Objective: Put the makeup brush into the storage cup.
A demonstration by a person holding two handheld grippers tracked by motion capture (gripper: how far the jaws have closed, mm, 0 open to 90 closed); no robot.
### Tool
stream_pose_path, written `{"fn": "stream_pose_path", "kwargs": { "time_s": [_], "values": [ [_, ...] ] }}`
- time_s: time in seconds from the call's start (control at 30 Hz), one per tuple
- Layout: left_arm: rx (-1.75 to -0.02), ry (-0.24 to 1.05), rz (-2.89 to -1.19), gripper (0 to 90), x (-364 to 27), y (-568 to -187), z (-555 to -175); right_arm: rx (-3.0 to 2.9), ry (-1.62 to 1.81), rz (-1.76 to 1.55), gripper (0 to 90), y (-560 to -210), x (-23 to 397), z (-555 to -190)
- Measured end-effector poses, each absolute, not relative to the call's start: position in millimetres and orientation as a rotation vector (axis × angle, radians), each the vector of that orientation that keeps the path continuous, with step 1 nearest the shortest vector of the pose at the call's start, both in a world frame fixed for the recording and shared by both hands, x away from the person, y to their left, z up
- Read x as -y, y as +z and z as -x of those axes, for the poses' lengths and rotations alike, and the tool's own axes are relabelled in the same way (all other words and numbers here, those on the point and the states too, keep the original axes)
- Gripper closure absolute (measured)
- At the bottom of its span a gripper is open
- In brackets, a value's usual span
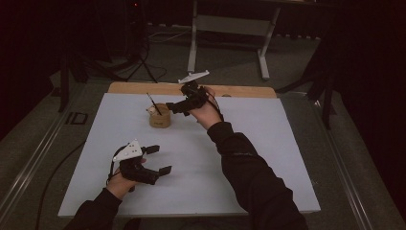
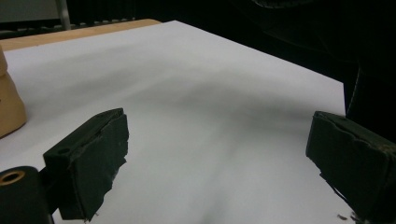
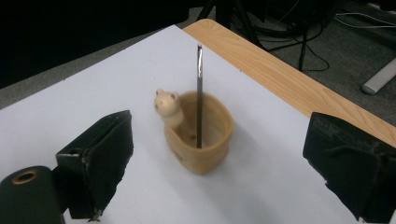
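A small tan cup [image 1: 159, 116] [image 3: 201, 139] with a little bear figure [image 3: 168, 108] on its rim stands on the white mat at the back middle. A thin dark pen [image 1: 153, 104] [image 3: 199, 95] leans upright inside it. My right gripper [image 1: 175, 108] [image 3: 224, 168] hovers just right of the cup, open, with nothing between its jaws. My left gripper [image 1: 158, 159] [image 2: 224, 163] is held near the front left of the mat, open and empty. An edge of the cup [image 2: 9, 100] shows at the far left of the left gripper view.
The white mat [image 1: 268, 143] covers a wooden table [image 1: 239, 90] whose far edge shows bare. A white table frame [image 1: 230, 28] stands on the floor beyond. A tripod and cables [image 1: 139, 52] lie at the back left.
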State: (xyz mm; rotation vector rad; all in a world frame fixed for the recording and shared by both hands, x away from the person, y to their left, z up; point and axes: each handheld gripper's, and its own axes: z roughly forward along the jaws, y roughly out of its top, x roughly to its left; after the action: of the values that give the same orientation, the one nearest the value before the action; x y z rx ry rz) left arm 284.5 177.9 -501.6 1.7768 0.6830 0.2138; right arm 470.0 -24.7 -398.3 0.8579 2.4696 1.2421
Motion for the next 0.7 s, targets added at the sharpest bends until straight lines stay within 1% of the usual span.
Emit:
{"fn": "stream_pose_path", "kwargs": {
  "time_s": [0.17, 0.23, 0.3, 0.7],
  "values": [
    [-0.686, 0.198, -1.795, 4.4, -176.3, -503.0, -285.5, -2.484, 1.243, -0.851, 8.4, -399.4, 34.9, -466.8],
    [-0.683, 0.198, -1.8, 4.4, -174.8, -502.8, -285.4, -2.493, 1.258, -0.839, 11.3, -400.4, 43.8, -463.8],
    [-0.684, 0.204, -1.806, 4.4, -174.3, -502.5, -285.8, -2.496, 1.261, -0.835, 12.5, -401.0, 48.8, -461.0],
    [-0.679, 0.201, -1.807, 4.4, -174.9, -501.7, -285.4, -2.499, 1.342, -0.73, 14.3, -406.4, 79.9, -442.6]
  ]
}}
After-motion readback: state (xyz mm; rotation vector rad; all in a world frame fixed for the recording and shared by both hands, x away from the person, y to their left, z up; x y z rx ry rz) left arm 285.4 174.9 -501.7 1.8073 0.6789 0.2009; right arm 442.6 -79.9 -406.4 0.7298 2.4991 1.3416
